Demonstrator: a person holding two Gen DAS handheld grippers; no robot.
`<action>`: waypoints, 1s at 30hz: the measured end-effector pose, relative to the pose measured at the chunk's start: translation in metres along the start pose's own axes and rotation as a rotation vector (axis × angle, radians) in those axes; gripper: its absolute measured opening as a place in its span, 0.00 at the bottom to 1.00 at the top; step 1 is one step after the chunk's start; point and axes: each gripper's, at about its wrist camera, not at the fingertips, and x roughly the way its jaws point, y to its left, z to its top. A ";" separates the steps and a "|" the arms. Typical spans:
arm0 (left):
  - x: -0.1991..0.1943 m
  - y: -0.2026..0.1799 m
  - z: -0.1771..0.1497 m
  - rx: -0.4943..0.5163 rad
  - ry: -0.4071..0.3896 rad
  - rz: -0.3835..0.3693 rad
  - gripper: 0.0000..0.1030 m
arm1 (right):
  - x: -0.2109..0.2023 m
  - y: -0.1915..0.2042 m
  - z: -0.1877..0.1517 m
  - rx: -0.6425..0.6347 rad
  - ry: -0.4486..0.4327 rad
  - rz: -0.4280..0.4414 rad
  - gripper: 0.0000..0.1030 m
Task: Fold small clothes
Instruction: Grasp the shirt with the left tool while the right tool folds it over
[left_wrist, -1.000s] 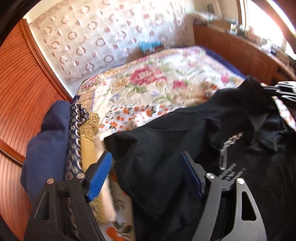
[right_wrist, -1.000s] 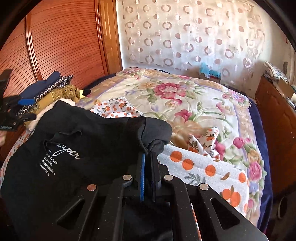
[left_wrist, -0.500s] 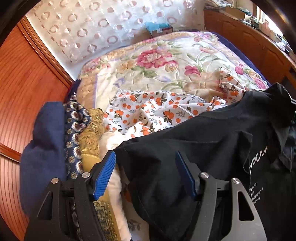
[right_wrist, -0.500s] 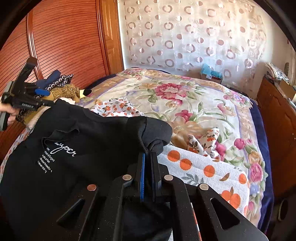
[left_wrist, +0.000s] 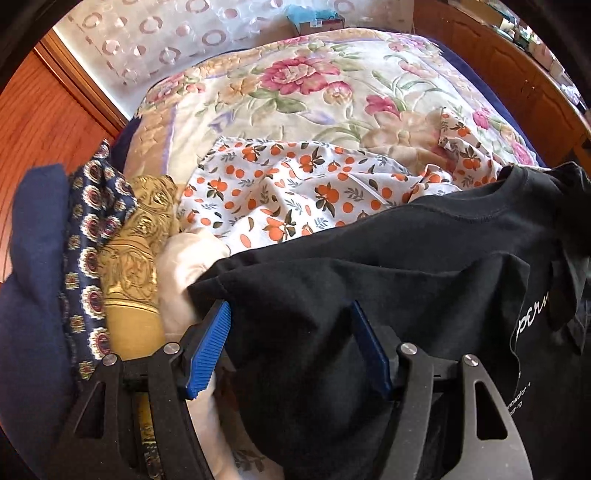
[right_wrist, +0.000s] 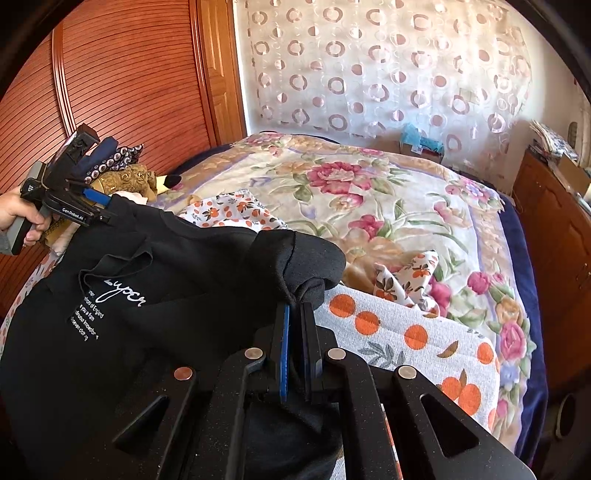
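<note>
A black T-shirt (left_wrist: 388, 280) with white lettering hangs spread over the floral bed; it also shows in the right wrist view (right_wrist: 177, 288). My left gripper (left_wrist: 291, 347) is open, its blue pads either side of the shirt's left shoulder edge, fabric lying between them. In the right wrist view the left gripper (right_wrist: 101, 208) sits at the shirt's far left corner. My right gripper (right_wrist: 295, 347) is shut on the shirt's right sleeve, which bunches above the jaws.
A white cloth with orange fruit print (left_wrist: 295, 192) lies crumpled behind the shirt. A pile of folded clothes (left_wrist: 92, 258) sits at the left by the wooden wardrobe (right_wrist: 122, 85). An orange-dotted towel (right_wrist: 406, 332) lies right. A wooden dresser (right_wrist: 554, 229) flanks the bed.
My left gripper has moved down and closer onto the shirt's left shoulder, still open. The right gripper has stayed shut on the sleeve.
</note>
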 end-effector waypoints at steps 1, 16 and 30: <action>0.002 -0.001 0.000 -0.002 0.003 -0.004 0.65 | 0.000 0.000 0.000 0.001 0.001 0.000 0.05; -0.048 -0.005 -0.017 -0.023 -0.185 -0.080 0.04 | -0.017 0.000 0.009 -0.002 -0.053 -0.034 0.05; -0.172 -0.030 -0.181 -0.090 -0.540 -0.194 0.04 | -0.162 0.070 -0.086 -0.028 -0.252 0.016 0.05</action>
